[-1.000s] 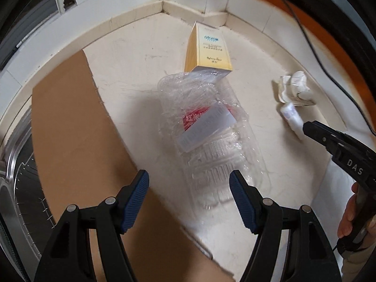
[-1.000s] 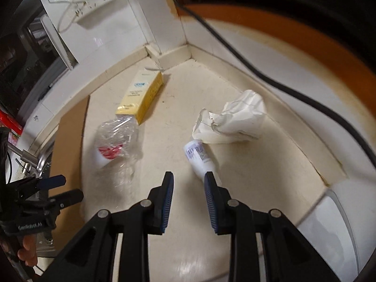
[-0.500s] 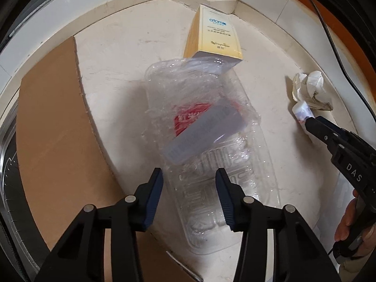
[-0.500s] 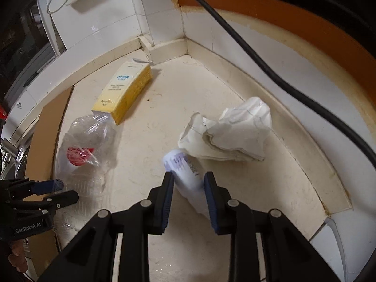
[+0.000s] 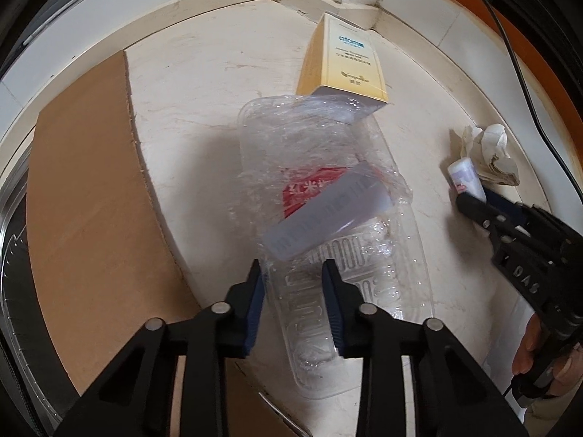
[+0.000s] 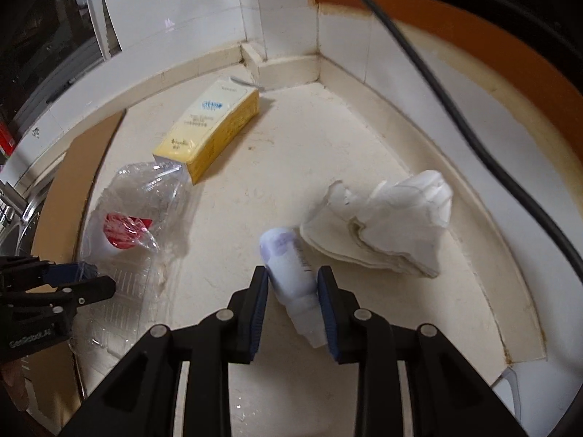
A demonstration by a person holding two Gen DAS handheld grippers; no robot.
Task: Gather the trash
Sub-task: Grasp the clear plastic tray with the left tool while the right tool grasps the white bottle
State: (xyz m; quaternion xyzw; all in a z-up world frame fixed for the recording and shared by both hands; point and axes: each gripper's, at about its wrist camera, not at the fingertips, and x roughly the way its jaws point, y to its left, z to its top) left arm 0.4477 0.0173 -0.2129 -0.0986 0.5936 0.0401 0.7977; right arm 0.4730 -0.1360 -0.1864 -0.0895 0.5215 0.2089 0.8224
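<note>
Left gripper (image 5: 291,273) half-closed; right gripper (image 6: 292,279) clamped.

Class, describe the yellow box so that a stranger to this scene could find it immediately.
Start at the tiled wall corner of the cream counter. The yellow-and-white rectangular cardboard box lies flat just before it, one end touching the crumpled clear plastic tray. It is the only rigid, printed, opaque item.

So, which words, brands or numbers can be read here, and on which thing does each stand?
"DAS": right gripper body, left wrist view.
"GenRobot.AI", blurred: left gripper body, right wrist view.
Yellow box: blue logo and print, too small.
Red label inside clear plastic tray: white characters, unreadable.
White bottle: print blurred.
</note>
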